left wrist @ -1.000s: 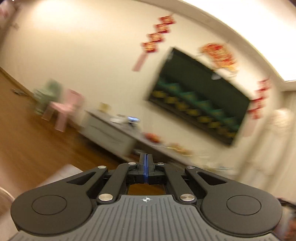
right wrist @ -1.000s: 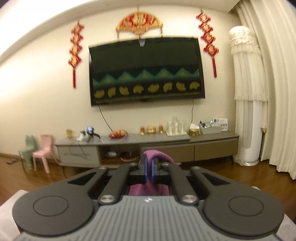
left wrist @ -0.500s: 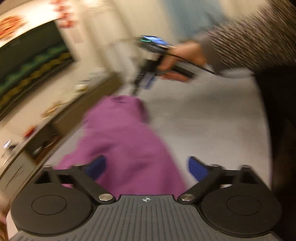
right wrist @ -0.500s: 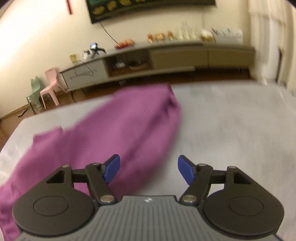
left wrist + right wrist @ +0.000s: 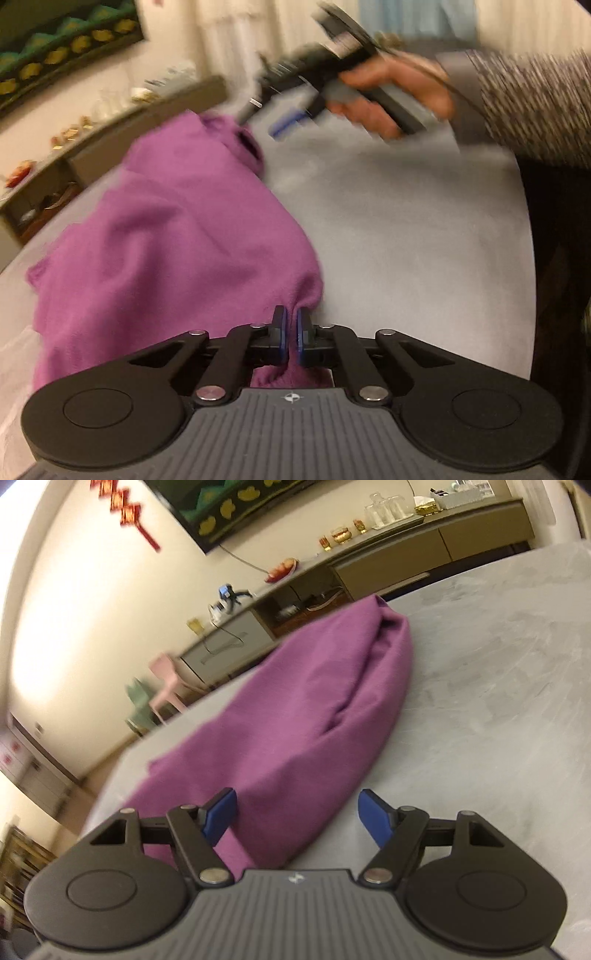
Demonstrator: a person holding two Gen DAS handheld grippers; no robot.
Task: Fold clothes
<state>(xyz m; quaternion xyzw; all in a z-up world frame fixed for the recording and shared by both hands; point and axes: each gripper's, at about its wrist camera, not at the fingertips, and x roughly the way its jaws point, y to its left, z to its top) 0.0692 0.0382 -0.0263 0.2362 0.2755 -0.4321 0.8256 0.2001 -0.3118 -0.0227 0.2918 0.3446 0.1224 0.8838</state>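
Left gripper point(image 5: 289, 334) has its fingers pinched on a corner of the purple garment point(image 5: 177, 251), which lies bunched across the grey table point(image 5: 406, 240) toward its far edge. Right gripper point(image 5: 297, 818) hovers at the near end of the cloth point(image 5: 295, 716), fingers spread wide, nothing held. Best now: bite only the top layer's corner, then pull both hands apart, flat

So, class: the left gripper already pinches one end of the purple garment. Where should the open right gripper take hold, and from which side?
Probably the near rounded end of the purple garment, which lies between the right gripper fingers. Come in low from the table edge, since the cloth bunches thick there. The left gripper holds another end.
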